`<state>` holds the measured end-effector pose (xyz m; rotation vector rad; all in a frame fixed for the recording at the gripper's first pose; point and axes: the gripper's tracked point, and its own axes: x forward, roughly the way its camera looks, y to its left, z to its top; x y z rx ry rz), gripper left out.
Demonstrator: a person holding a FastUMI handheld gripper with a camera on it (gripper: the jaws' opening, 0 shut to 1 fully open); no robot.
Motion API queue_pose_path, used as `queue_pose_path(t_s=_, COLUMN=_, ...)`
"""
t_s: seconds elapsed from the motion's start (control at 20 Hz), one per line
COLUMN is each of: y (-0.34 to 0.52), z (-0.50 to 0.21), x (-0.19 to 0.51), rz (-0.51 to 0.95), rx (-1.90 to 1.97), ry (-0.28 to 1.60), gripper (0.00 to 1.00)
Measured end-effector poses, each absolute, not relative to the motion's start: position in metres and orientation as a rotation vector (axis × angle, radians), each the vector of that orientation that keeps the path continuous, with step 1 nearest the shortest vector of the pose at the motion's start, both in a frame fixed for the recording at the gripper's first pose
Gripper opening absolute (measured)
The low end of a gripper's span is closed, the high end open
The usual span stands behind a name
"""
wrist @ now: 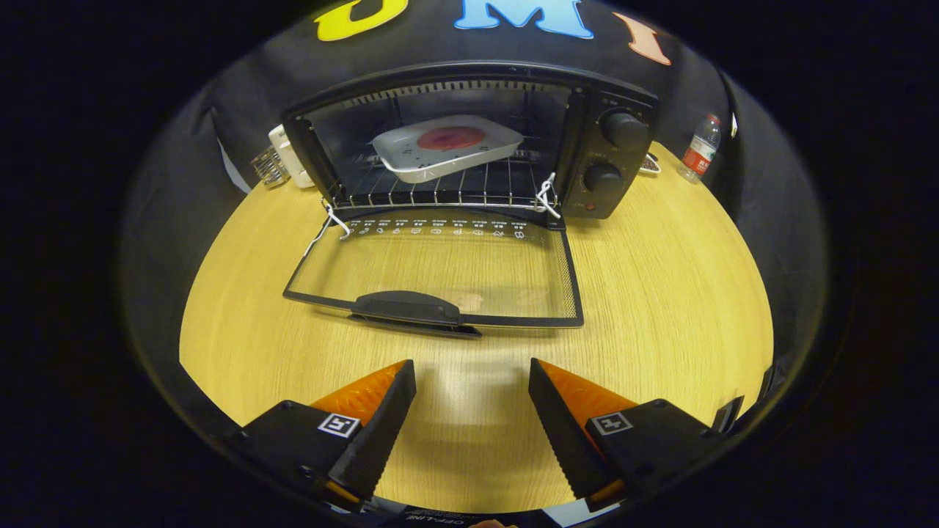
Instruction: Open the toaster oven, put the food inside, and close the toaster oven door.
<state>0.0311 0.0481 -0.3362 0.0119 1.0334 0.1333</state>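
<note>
A black toaster oven (615, 158) stands at the far side of the wooden table (660, 308). Its glass door (440, 273) is swung fully down and lies flat toward me, with the handle (409, 306) at its near edge. Inside, on the wire rack (440, 192), rests a white tray (446, 147) holding a round red piece of food (450, 138). My gripper (472, 374) hovers over the table well short of the door handle. Its fingers stand open with nothing between them.
A white power strip (288, 155) and a small wire object (268, 167) lie left of the oven. A plastic bottle with a red label (700, 149) stands to the oven's right by the wall. Bare table stretches between the fingers and the door.
</note>
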Motion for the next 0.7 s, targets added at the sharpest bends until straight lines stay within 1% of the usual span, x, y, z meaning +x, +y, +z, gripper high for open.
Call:
queue_pose_path(t_s=0.35, y=0.066, z=-0.364, x=0.037, rz=0.118, rx=-0.069, ry=1.088, gripper=0.99)
queue_pose_path(t_s=0.7, y=0.085, z=-0.363, x=0.059, rz=0.071, rx=-0.031, ry=1.095, gripper=0.99)
